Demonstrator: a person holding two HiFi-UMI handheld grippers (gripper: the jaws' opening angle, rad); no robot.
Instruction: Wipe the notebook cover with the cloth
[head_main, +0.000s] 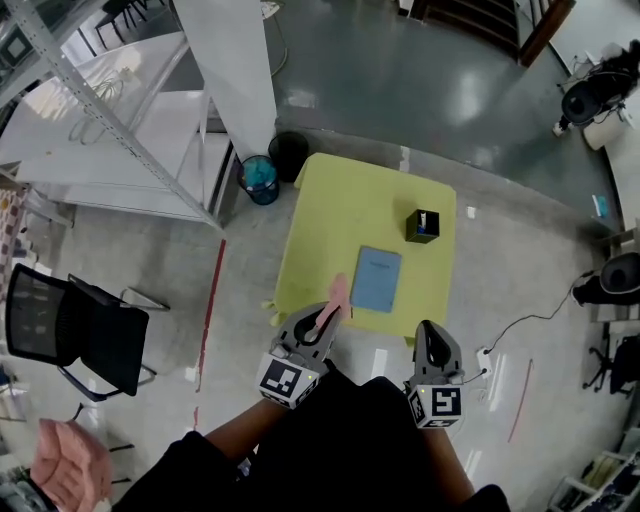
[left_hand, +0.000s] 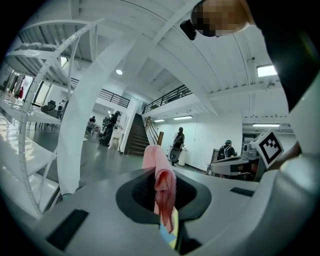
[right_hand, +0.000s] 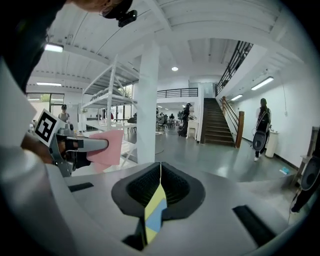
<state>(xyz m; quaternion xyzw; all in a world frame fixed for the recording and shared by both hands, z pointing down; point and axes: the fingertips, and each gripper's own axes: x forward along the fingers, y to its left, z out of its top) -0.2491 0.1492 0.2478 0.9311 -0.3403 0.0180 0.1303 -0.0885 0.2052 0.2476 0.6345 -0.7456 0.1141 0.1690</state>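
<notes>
The left gripper (left_hand: 162, 200) has its fingers clamped on the pink cloth (left_hand: 160, 177), which sticks up past the fingertips and also hangs down between them. It looks soft, limp and light. A grip on one edge, as here, probably leaves enough loose fabric to drag flat over a surface.

The blue notebook (head_main: 377, 278) lies flat on the near right part of the yellow-green counter (head_main: 330, 200), well apart from both grippers, which are held up close to the person's body. It is likely thin and light, with a smooth cover, so it may slide under a wipe. The best place to steady it would be a corner or an edge, leaving the middle free for the cloth.

The right gripper (right_hand: 160, 175) has its fingers together with nothing between them.

A blue bin (head_main: 260, 178) and a black bin (head_main: 290, 155) stand side by side on the floor by the counter's far left corner, and what they hold cannot be made out. A small black box (head_main: 422, 226) stands on the counter just beyond the notebook, with something blue and white inside that is too small to name.
</notes>
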